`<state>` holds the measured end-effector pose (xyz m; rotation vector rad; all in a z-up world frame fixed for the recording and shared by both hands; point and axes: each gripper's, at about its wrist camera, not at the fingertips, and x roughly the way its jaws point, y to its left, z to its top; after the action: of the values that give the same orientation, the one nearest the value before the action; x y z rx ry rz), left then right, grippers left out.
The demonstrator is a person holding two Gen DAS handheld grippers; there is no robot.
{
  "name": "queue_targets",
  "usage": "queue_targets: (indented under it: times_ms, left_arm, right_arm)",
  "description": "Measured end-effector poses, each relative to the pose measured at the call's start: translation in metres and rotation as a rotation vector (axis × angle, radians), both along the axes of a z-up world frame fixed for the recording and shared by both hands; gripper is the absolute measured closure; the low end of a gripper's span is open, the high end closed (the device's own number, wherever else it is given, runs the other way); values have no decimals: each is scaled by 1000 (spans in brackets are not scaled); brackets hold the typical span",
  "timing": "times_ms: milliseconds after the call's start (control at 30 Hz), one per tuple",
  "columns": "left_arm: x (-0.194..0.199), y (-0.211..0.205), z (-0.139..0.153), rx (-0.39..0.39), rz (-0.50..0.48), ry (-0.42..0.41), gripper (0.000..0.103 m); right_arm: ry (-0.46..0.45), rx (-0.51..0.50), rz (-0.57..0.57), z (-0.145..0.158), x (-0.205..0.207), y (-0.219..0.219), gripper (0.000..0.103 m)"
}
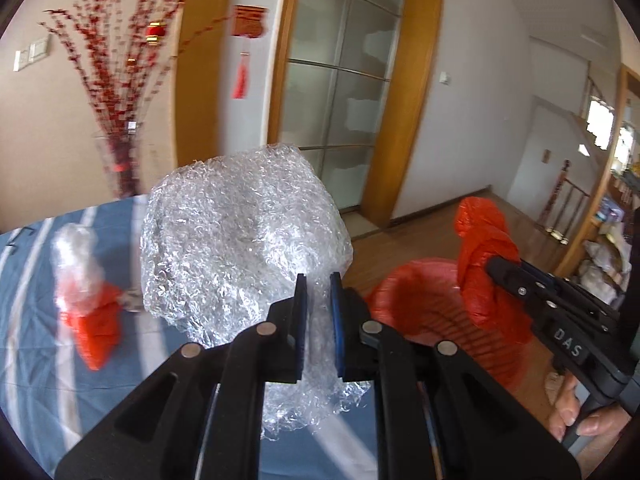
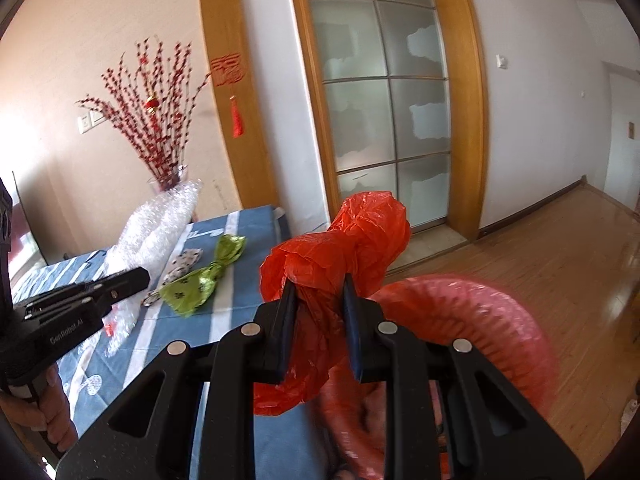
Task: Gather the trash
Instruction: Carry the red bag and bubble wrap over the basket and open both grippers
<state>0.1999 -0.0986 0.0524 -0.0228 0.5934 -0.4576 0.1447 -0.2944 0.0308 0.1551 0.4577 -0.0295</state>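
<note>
My left gripper (image 1: 318, 276) is shut on a big crumpled sheet of clear bubble wrap (image 1: 240, 240), lifted above the blue striped tablecloth (image 1: 32, 288). My right gripper (image 2: 320, 280) is shut on a crumpled orange-red plastic bag (image 2: 344, 240), held over the rim of the red plastic basket (image 2: 500, 312). The left wrist view shows that bag (image 1: 484, 256) in the right gripper (image 1: 494, 262), above the basket (image 1: 416, 300). In the right wrist view the bubble wrap (image 2: 156, 232) hangs from the left gripper (image 2: 140, 276) at the left.
On the tablecloth lie a green patterned wrapper (image 2: 200, 280), a white spotted scrap (image 2: 180, 268) and a blurred clear-and-orange bundle (image 1: 88, 300). A vase of red twigs (image 1: 120, 120) stands at the table's far end. Beyond are a frosted glass door (image 2: 384, 100) and wooden floor (image 2: 540, 248).
</note>
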Motion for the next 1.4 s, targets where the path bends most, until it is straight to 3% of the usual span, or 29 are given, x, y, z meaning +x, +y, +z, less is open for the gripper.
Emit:
queue_targets:
  times_ms: [400, 767, 1200, 1400]
  left_arm:
    - [-11, -75, -6, -36, -181, 17, 91]
    - [-7, -125, -28, -63, -316, 87, 91]
    - [-7, -159, -54, -49, -376, 140, 90]
    - [2, -159, -68, -41, -352, 177, 81]
  right_arm:
    - [9, 2, -120, -6, -17, -54, 80]
    - [46, 21, -191, -23, -21, -91, 80]
    - [77, 62, -228, -39, -18, -115, 80]
    - [94, 105, -235, -47, -13, -122, 72]
